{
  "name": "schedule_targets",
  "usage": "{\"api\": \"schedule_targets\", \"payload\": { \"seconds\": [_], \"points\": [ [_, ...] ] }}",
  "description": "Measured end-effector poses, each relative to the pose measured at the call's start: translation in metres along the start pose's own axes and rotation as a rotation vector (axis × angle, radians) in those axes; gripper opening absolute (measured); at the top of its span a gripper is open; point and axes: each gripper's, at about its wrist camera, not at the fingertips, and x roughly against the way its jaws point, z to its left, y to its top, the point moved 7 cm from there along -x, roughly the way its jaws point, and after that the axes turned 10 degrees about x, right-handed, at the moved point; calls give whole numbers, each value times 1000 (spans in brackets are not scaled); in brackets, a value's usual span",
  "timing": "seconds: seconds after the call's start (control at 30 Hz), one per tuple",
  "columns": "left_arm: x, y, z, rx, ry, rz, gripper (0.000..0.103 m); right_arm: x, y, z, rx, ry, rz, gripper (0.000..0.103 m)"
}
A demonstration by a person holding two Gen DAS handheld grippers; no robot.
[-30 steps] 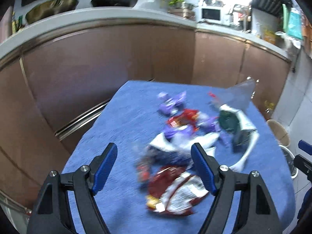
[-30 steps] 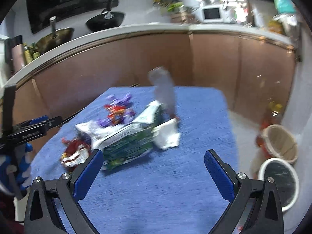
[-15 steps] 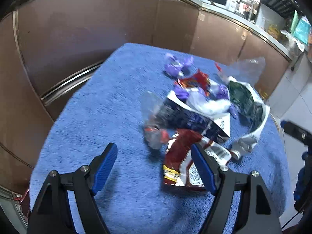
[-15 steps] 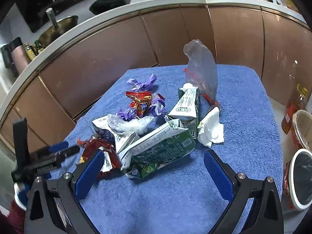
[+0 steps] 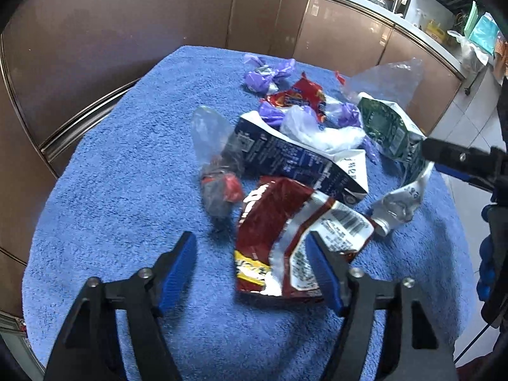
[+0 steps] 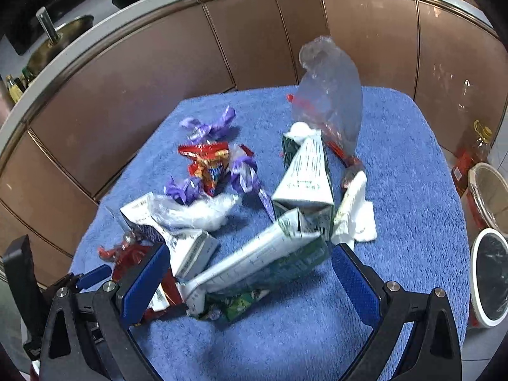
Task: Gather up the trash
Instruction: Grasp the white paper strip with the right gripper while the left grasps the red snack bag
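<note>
Both jaws stand wide, holding nothing. Left gripper (image 5: pixel 250 266) sits at the lower middle of its frame, over the red snack bag (image 5: pixel 285 235). Right gripper (image 6: pixel 247 279) straddles the flattened green carton (image 6: pixel 263 263) at lower centre. Trash lies heaped mid-frame on the blue towel (image 6: pixel 397 165).

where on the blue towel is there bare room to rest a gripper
Bare blue towel lies between the cabinet-side edge and the clear wrapper, and near the right gripper. Crowded: the middle, around the red snack bag and green carton.
</note>
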Motion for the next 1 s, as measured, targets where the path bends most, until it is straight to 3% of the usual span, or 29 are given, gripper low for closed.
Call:
{"api": "schedule_targets", "payload": {
  "seconds": [0.07, 0.2, 0.43, 0.6, 0.77, 1.0],
  "points": [
    [-2, -2, -4, -5, -14, 10, 53, 0, -7, -3, -9, 2, 16, 85],
    [-6, -8, -15, -14, -43, 32, 41, 0, -24, -13, -62, 29, 53, 58],
    [-4, -12, -21, -5, -72, 44, 26, 3, -38, -11, -129, 154, 63, 42],
    [-2, -14, -23, 44, -123, 60, 15, -5, -46, -9, -164, 239, 71, 18],
    [4, -16, -23, 71, -132, 60, 5, 7, -50, -9, -132, 272, 34, 13],
    [29, -17, -44, 33, -136, 13, 2, 28, -55, -11, -128, 325, -31, 9]
  ]
}}
